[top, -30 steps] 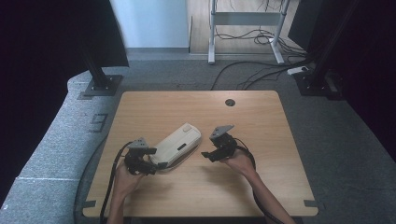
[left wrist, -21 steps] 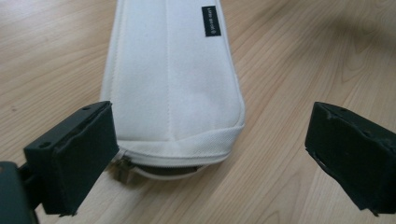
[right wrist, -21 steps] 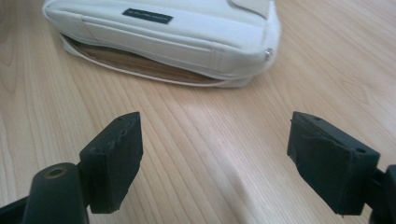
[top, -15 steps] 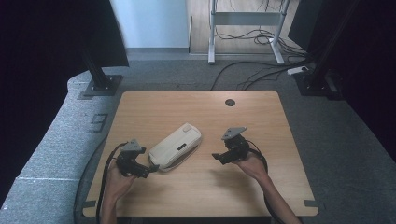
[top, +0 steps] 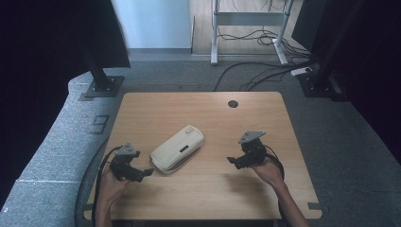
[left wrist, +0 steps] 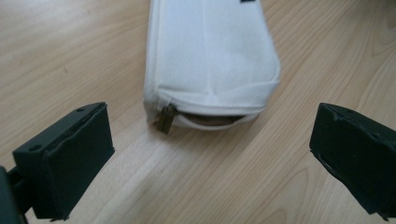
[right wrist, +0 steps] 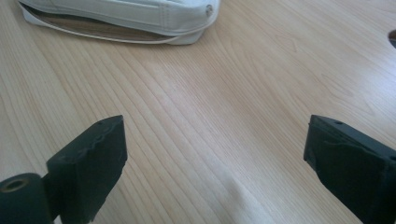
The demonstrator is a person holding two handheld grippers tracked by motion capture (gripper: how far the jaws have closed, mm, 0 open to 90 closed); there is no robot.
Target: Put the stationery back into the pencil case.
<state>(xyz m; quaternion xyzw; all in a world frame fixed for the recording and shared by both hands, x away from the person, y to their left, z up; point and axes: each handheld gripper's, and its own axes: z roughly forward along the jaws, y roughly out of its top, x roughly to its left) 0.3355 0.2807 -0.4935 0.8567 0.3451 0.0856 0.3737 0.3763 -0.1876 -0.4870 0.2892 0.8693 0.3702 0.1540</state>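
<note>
Left gripper point(top: 147, 173) sits at the lower left of the high view, jaws wide apart with nothing between them, just short of the white zip pouch point(top: 178, 148). Right gripper point(top: 230, 161), lower right of centre — its jaws have just been opening, nothing in them — stands well apart from the pouch, which lies aslant mid-frame on the wooden table point(top: 198, 109), its zipper pull point(left wrist: 165, 119) facing the left gripper.

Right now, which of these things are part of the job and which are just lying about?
Part of the job:
- white zip pouch, lying on the wooden table
- left tool, open, empty
- right tool, open, empty

Just lying about:
- cables on the grey floor beyond the table
- metal frame at the back
</note>
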